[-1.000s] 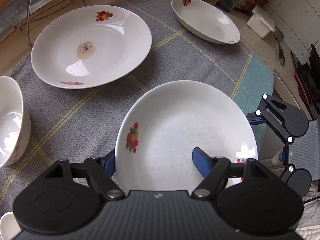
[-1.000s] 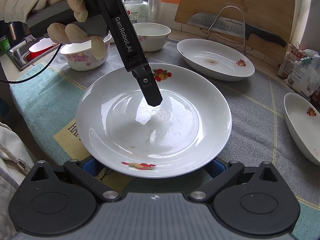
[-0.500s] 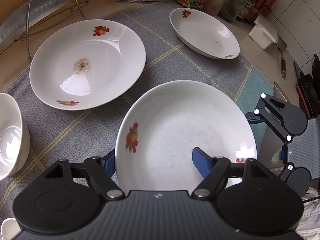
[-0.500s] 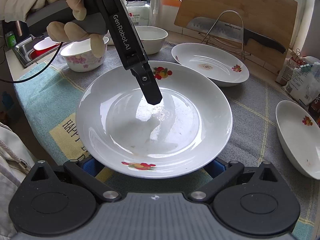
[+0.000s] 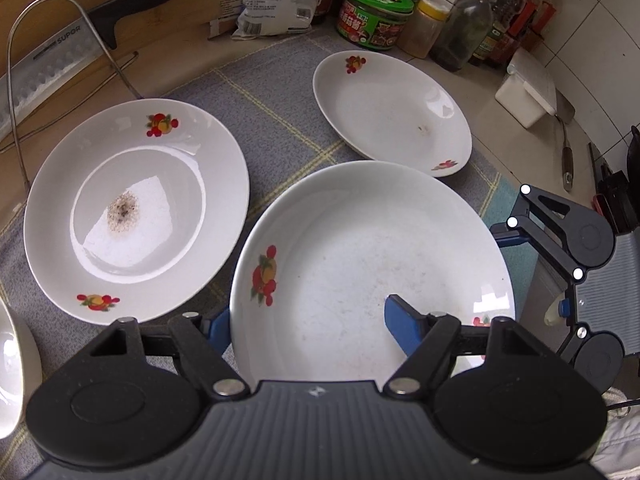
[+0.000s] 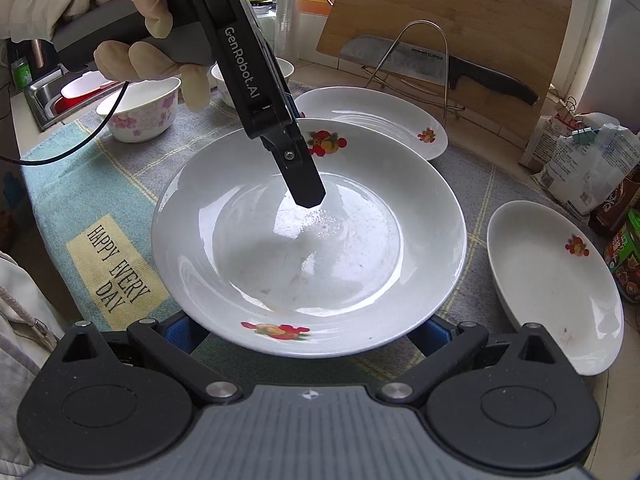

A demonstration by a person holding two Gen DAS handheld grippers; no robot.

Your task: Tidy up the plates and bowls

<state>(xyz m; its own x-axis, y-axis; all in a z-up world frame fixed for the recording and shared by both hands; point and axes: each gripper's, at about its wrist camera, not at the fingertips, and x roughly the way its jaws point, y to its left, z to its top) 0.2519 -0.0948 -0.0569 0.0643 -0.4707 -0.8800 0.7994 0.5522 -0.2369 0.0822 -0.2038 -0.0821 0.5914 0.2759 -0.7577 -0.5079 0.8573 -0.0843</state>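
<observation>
A white plate [image 5: 372, 248] with fruit prints hangs tilted above the grey cloth. My left gripper [image 5: 306, 316] is shut on it, one blue finger [image 5: 400, 320] inside the well and the other under the rim. In the right wrist view that inner finger [image 6: 306, 192] presses on the same plate [image 6: 360, 288]. My right gripper [image 6: 310, 334] is open, its two blue fingers spread wide beneath the near rim. A plate with a dark crumb stain [image 5: 136, 208] lies to the left, and another plate [image 5: 392, 112] lies further back.
A floral bowl [image 6: 140, 112] and a second bowl stand at the back left near a sink [image 6: 44, 100]. A knife [image 6: 440, 68] sits on a wire rack against a wooden board [image 6: 460, 12]. Jars, bottles and bags [image 5: 376, 20] crowd the far counter edge.
Both grippers have carried the held plate up and further over the cloth toward the stained plate. The grip has stayed the same.
</observation>
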